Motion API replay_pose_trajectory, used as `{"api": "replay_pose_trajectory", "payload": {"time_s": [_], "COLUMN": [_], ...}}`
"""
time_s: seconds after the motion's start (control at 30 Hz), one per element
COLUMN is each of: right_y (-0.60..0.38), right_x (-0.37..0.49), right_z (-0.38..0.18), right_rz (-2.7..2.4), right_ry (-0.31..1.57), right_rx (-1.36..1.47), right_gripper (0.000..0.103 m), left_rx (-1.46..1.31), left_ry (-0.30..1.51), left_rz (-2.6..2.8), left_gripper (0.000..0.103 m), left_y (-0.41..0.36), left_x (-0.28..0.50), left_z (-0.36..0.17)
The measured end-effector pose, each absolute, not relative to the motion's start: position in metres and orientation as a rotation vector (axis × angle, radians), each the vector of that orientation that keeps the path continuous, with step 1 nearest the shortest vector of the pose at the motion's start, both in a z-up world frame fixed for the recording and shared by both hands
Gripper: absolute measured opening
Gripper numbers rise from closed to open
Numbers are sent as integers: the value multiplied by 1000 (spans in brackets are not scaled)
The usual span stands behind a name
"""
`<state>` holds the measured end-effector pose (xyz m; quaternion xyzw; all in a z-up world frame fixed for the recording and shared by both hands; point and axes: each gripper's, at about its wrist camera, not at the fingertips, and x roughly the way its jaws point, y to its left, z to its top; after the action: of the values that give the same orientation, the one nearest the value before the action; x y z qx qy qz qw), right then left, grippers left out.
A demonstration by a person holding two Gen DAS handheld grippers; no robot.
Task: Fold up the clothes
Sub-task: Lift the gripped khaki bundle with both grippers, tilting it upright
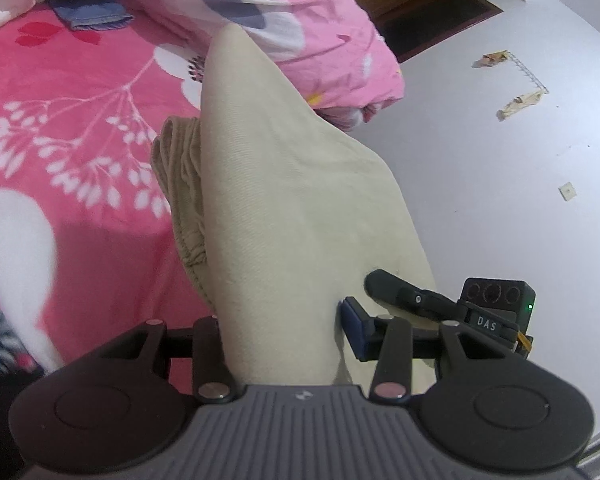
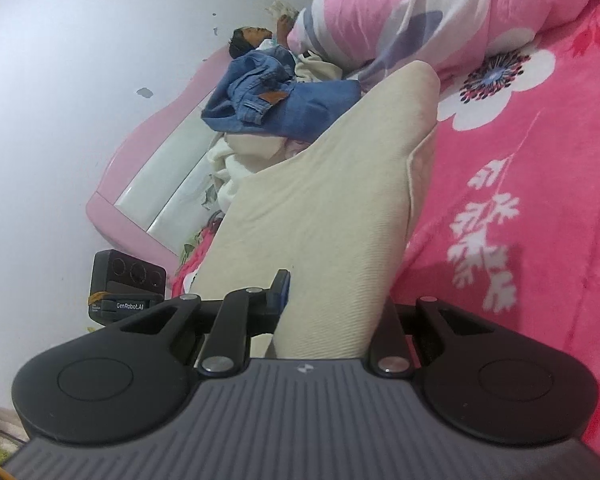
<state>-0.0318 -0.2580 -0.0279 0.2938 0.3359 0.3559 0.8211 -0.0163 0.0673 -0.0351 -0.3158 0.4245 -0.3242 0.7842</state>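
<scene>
Now I'm holding the beige garment [image 1: 292, 184] above the pink bedspread [image 1: 80, 128], left gripper [image 1: 284, 336] and right gripper [image 2: 332, 304] jaws both clamping its cloth.

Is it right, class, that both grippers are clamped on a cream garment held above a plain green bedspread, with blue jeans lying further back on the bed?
Not quite. The bedspread is pink with white flowers, not plain green; the left wrist view shows it clearly. The rest stands: the left gripper and right gripper each grip the cream garment, and the blue jeans lie further back.
</scene>
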Motion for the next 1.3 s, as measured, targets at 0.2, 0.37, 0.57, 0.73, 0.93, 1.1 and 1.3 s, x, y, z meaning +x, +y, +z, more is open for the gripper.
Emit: {"api": "replay_pose_trajectory", "payload": {"time_s": [0.2,0.37,0.57,0.73,0.93,1.1,1.3], "right_y": [-262,-265,-269,-273,-281,-286,-296], "right_x": [-77,-115,-155,-190,-230,-256,-264], "right_z": [-8,11,29,41,46,49,54], "right_rz": [719,675,603,529,432,380,404], "right_ry": [677,640,604,562,522,487,454], "right_rx": [594,558,524,513,526,531,521], "right_gripper": [18,18,18,18,18,18,18], "left_rx": [-665,-657,-648,-628,-583,-557,-538], "left_ry": [874,841,815,821,851,838,799], "left_rz": [-761,-830,-919,-1008,-1102,-1154,-1138], "left_gripper": [44,44,45,45,45,45,45], "left_y": [55,46,32,15,-14,-30,-38], "left_x": [-49,-75,-92,-96,-103,-115,-133], "left_z": [-23,-15,-7,-1,5,9,19]}}
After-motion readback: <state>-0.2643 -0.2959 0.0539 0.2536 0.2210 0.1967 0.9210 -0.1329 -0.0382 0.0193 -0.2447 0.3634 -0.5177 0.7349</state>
